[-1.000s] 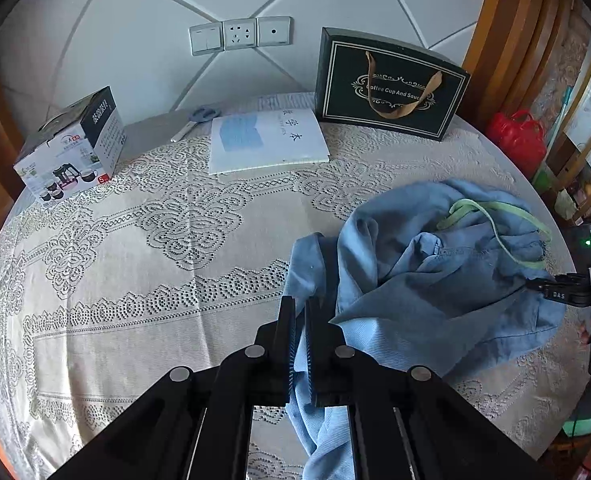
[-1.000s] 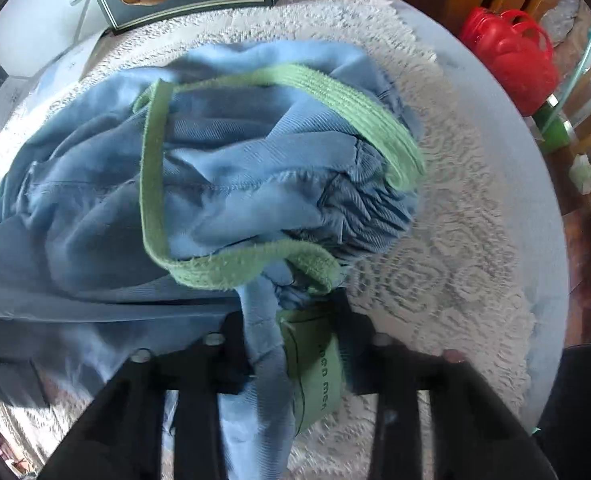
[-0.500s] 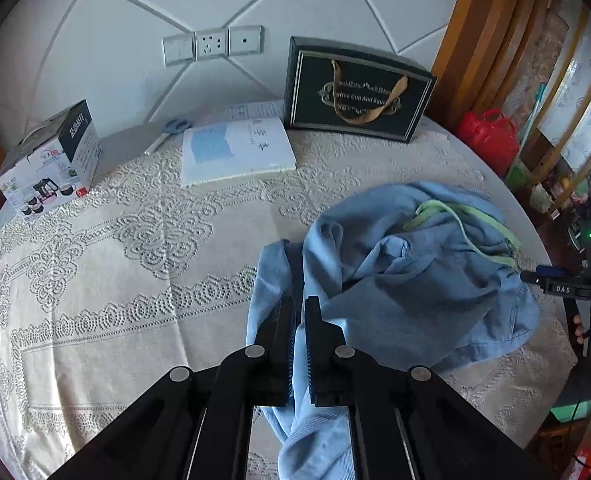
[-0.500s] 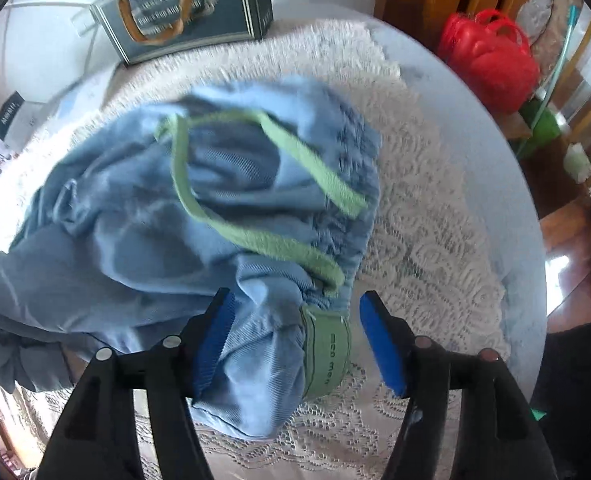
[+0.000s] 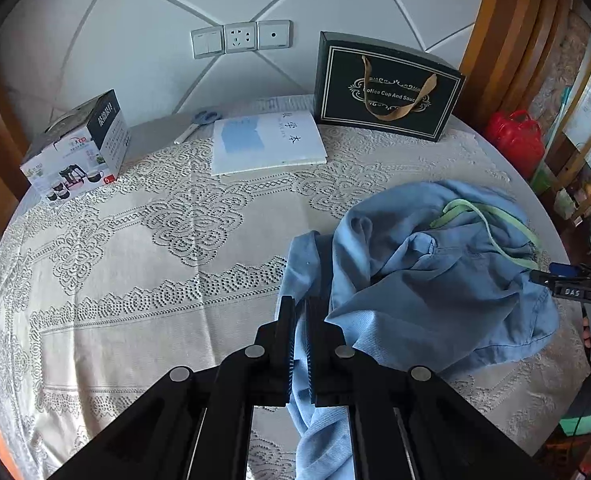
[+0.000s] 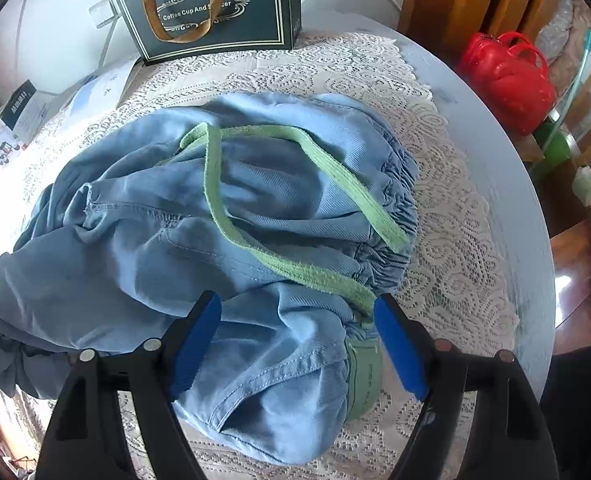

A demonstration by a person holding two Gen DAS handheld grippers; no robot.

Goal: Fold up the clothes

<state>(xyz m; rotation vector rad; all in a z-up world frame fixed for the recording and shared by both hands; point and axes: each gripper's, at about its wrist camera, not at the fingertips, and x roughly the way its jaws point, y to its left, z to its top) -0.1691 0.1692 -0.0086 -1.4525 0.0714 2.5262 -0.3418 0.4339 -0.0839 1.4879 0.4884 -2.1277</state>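
A crumpled pair of blue trousers with a green drawstring lies on the right half of the lace-covered round table. My left gripper is shut on a strip of the blue fabric that runs between its fingers and hangs toward the camera. In the right wrist view my right gripper hovers just above the waistband end of the blue trousers. Its jaws are opening, and its blue pads stand clear of the cloth and of the green label.
At the table's back stand a dark gift box, a white booklet, scissors and a carton. A red bag sits beyond the table's right edge. The table's left half holds only the lace cloth.
My right gripper has let go of the waistband, spread its jaws wide and lifted a little. The trousers have settled on the table. My left gripper keeps its grip on the fabric.
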